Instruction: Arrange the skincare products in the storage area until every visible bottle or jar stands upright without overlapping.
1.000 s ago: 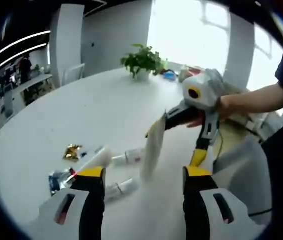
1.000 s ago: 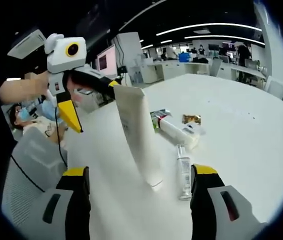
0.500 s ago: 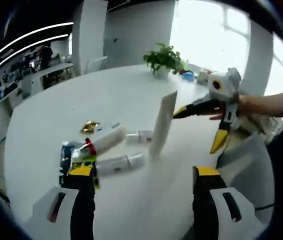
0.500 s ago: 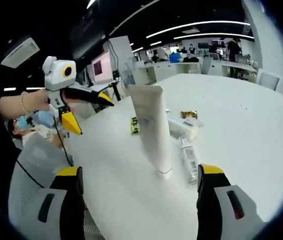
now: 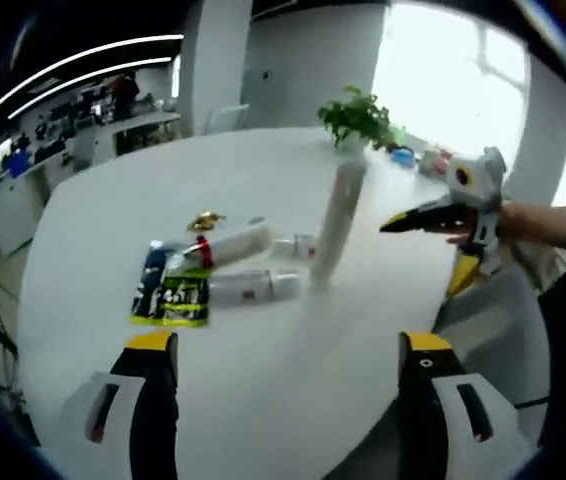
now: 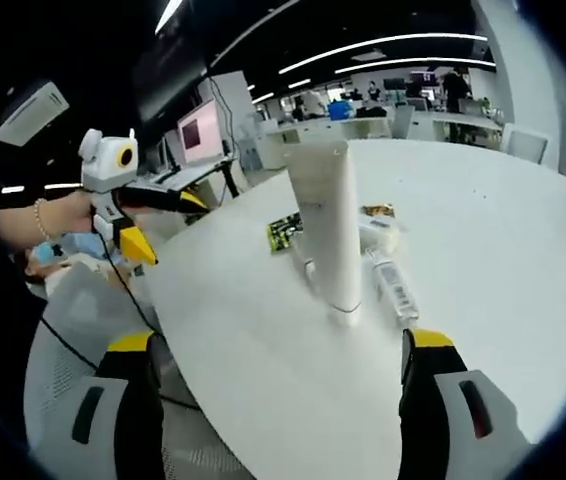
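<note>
A potted plant [image 5: 361, 117] stands at the far edge of the round white table [image 5: 263, 390], near a bright window [image 5: 443, 80]. A small gold wrapper [image 5: 205, 219] lies on the table, and just beside it a flat green and blue packet [image 5: 171, 292]. In the right gripper view, a pink-lit monitor [image 6: 203, 130] sits on a desk behind, with more office desks [image 6: 443, 125] and long ceiling lights [image 6: 383, 45] further back

I see a round white table [image 5: 113, 200] carrying a tall white tube [image 6: 331, 230] upright on its cap, three white tubes [image 5: 243, 287] lying flat, a green-and-black sachet [image 5: 172, 296], a gold wrapper [image 5: 204, 220] and a potted plant [image 5: 358, 120].
</note>
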Demonstrator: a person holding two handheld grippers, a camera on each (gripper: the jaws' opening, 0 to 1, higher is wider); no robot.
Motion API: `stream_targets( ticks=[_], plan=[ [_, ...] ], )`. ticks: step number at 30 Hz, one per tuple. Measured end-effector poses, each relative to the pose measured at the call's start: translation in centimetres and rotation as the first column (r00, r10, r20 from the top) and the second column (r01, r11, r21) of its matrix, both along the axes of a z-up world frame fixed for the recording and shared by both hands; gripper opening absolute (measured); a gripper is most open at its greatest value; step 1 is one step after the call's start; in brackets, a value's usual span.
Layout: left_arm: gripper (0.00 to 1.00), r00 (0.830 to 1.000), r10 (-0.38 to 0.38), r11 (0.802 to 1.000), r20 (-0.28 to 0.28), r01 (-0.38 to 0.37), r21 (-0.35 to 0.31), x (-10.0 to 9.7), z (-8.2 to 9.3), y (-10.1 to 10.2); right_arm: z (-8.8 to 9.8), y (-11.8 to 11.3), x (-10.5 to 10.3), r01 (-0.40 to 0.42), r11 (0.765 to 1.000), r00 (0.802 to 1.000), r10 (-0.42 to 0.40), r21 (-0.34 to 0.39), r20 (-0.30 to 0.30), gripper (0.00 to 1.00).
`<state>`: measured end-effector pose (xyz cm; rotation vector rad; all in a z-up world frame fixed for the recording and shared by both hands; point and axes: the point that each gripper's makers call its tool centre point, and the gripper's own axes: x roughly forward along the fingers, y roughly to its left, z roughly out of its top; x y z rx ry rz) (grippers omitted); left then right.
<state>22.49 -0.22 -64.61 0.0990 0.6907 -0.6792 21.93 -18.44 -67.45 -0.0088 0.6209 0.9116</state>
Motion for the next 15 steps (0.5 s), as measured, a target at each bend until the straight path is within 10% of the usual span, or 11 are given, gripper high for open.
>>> stream_targets(
  ticks=[15],
  plan=[
    [0.92,0.995,0.098,0.995,-0.002,-0.098,-0.003,-2.8,-1.1,2.9,0.6,-0.6,-2.5,0.123,0.992,0.992,-0.124,0.034,0.013,0.99]
  ],
)
